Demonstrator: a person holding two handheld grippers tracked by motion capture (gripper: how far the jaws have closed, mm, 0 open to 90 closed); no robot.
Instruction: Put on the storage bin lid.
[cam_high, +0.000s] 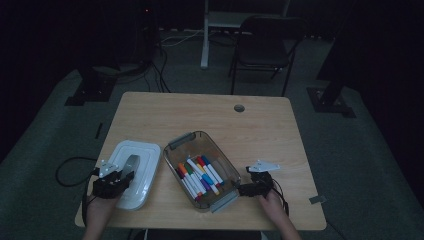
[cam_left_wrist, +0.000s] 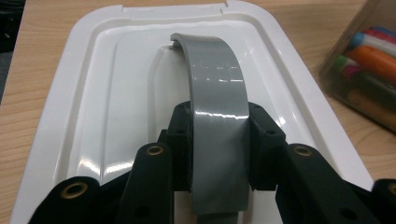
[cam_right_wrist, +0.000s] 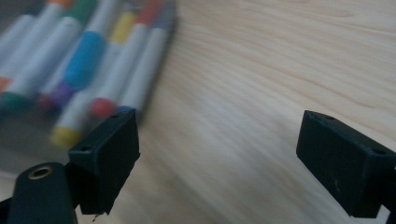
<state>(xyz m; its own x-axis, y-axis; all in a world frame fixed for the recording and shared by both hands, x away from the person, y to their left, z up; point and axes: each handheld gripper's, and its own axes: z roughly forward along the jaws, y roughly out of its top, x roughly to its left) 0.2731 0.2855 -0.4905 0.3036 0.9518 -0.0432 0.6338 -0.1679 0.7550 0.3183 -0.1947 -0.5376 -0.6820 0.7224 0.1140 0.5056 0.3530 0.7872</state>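
A white lid (cam_high: 146, 154) lies flat at the table's left. Its arched grey handle (cam_high: 132, 164) runs along its middle. My left gripper (cam_high: 120, 177) is shut on that handle. In the left gripper view both pads press the sides of the grey handle (cam_left_wrist: 218, 84) above the white lid (cam_left_wrist: 88, 93). A clear plastic box (cam_high: 172, 159) at the table's middle holds several coloured markers (cam_high: 201, 175). My right gripper (cam_high: 245, 189) stands open just right of the box's near end. Its jaws (cam_right_wrist: 219, 154) are wide apart over bare wood, with the blurred markers (cam_right_wrist: 93, 60) to their left.
The wooden table (cam_high: 260, 135) has a round cable hole (cam_high: 239, 108) near its far edge. Grey latches sit at both ends of the box. A folding chair (cam_high: 265, 45) and cables stand on the dark floor beyond the table.
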